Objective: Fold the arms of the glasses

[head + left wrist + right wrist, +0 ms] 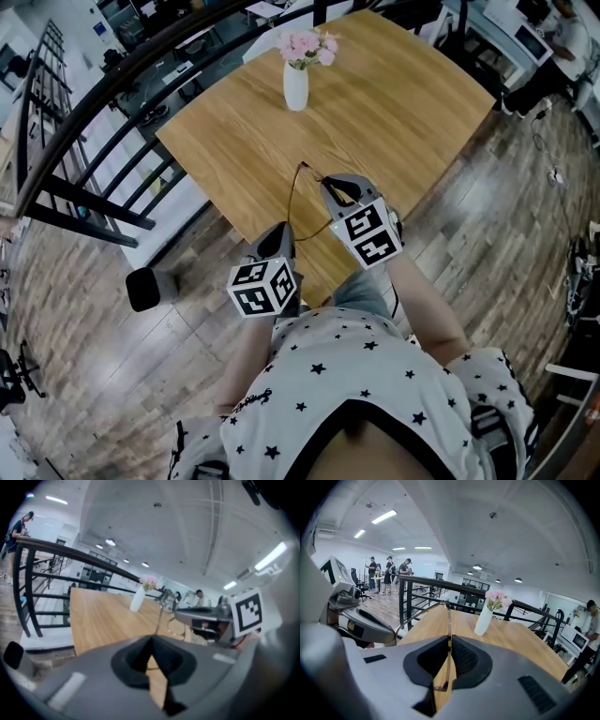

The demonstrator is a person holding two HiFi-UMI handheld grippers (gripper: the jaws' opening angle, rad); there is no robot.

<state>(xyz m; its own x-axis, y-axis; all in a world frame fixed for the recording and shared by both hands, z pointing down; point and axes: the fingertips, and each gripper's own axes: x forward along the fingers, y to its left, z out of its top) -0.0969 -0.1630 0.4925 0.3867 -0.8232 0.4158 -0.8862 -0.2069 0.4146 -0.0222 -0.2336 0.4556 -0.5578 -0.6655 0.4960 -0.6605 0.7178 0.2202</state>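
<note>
The glasses [295, 192], a thin wire frame, are held in the air between the two grippers, above the near part of the table [412, 103] and close to its edge. The right gripper [330, 185] is closed on the frame: in the right gripper view a thin metal part is seen pinched between its pads, and one arm of the glasses curves away to the left. The jaws of the left gripper [279, 232] are drawn almost together, and the end of the other arm seems to be pinched at their tips, though this is less clear. The folding itself is judged as not yet done, since the arm stands out wide from the front. Several risks can be expected. If the arm is pushed against the direction of its hinge, the thin wire can be bent. If one pinch is loosened too early, the frame can swing or slip, and because it is kept near the table edge it may fall to the floor and not onto the wood. Free room is found ahead, where the table is bare up to the vase [296, 86], which stands well apart; the railing [103, 141] on the left is not near.
</note>
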